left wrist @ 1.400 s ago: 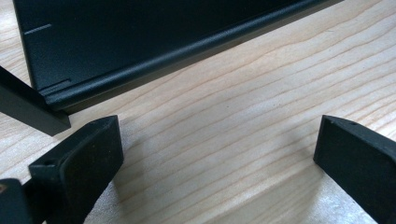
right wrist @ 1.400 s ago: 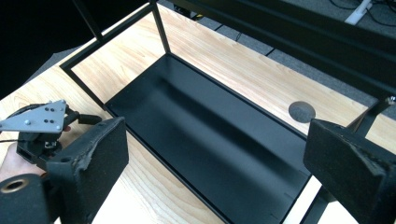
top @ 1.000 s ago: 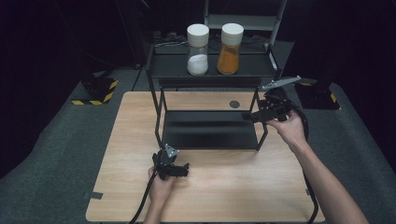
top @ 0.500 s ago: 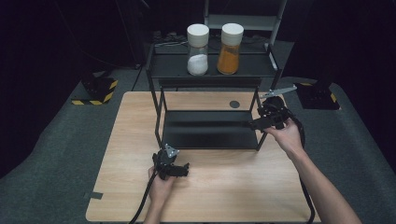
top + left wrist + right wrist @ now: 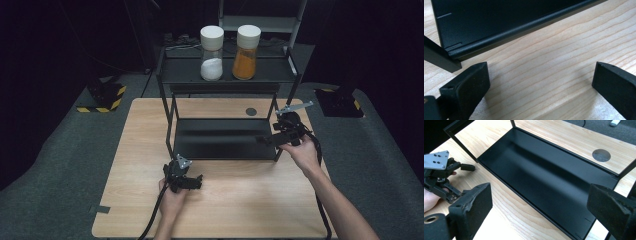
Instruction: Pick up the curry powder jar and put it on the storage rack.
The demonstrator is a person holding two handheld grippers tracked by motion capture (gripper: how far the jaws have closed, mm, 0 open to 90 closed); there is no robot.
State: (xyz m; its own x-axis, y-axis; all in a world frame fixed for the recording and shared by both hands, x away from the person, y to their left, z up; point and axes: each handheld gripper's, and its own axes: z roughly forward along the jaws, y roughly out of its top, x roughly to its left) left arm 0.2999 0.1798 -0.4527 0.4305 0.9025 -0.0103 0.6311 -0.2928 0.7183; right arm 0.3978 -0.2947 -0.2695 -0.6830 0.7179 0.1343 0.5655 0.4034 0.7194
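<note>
Your way onto the rack's bottom shelf (image 5: 220, 137) is open from the front; nothing lies on it. The black corner posts (image 5: 170, 127) and the upper shelf (image 5: 225, 72) bound that gap. Up top, the white-powder jar (image 5: 211, 52) and orange-powder jar (image 5: 246, 51) stand side by side. The wooden tabletop (image 5: 240, 200) before the rack is bare.

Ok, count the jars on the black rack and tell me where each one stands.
2. Both stand on the rack's top shelf: a white-powder jar on the left and an orange-powder jar right beside it. The lower shelf holds no jars, and nothing blocks the view of it.
</note>
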